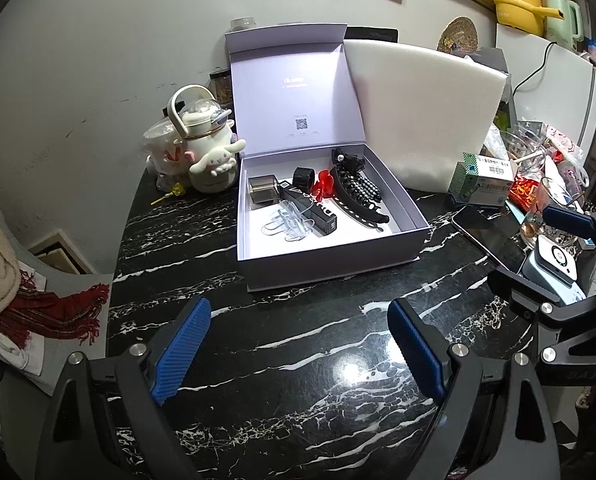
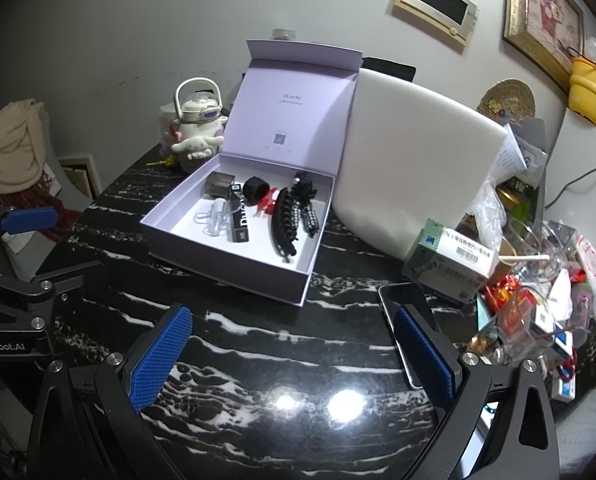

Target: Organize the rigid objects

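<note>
1. the pale lilac cardboard gift box sat on the black marble-veined table with its hinged lid standing upright at the back, so the tray was open to view.

2. inside lay the rigid bits: a long black plastic banana hair clip, a black-and-white checked hair clip with a bow, a small red claw clip, a round black band, a smoky translucent square case, a slim black printed carton and a clear plastic clip, all close together in the tray.

3. the left gripper hung over bare tabletop in front of the box, its blue ribbed pads spread wide with nothing between them.

4. the right gripper was likewise held above the table, nearer the dark smartphone lying flat by the box; its blue pads stood far apart and gripped nothing.

5. to my eye the sorting looked done or nearly so: every small hard item i could make out was already in the tray, and none lay loose on the open tabletop in front.

6. the heap at the right, with a green-and-white medicine box and glassware, looked like ordinary household clutter; i couldn't tell whether any of it belonged to the job.

7. if anything remained, i'd guess it was folding the lid down, which would call for one claw reaching to the lid's top edge while the other steadied the base, minding the white foam sheet leaning just beside it.
</note>
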A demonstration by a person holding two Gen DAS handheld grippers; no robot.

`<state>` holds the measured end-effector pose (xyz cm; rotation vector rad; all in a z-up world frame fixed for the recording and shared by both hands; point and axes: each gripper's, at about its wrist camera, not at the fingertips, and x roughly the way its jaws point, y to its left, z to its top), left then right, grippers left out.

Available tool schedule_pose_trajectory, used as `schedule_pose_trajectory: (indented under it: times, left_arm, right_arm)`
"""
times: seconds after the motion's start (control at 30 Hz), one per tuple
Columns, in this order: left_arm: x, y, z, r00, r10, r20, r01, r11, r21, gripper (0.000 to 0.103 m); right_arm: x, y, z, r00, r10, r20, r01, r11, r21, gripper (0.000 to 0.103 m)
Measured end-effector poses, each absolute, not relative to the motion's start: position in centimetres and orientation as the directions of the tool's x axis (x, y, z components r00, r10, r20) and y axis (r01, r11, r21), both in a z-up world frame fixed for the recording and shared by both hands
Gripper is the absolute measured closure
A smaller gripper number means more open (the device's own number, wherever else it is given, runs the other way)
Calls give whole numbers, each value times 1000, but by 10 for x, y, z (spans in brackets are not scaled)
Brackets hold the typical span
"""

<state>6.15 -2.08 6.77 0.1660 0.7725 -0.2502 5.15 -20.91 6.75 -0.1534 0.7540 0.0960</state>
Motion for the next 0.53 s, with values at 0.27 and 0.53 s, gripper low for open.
schedule_pose_trajectory:
  times: [0.27, 0.53]
  left_arm:
    - [64, -21, 64, 672, -177, -719, 288, 957, 33, 12]
    - [67, -25, 61, 665, -174, -727, 292, 956, 38, 12]
  right_arm:
    - [55, -211, 65, 717, 33, -697, -140, 986, -96, 1]
    - [58, -215, 61, 708, 34, -705, -135, 987, -88, 1]
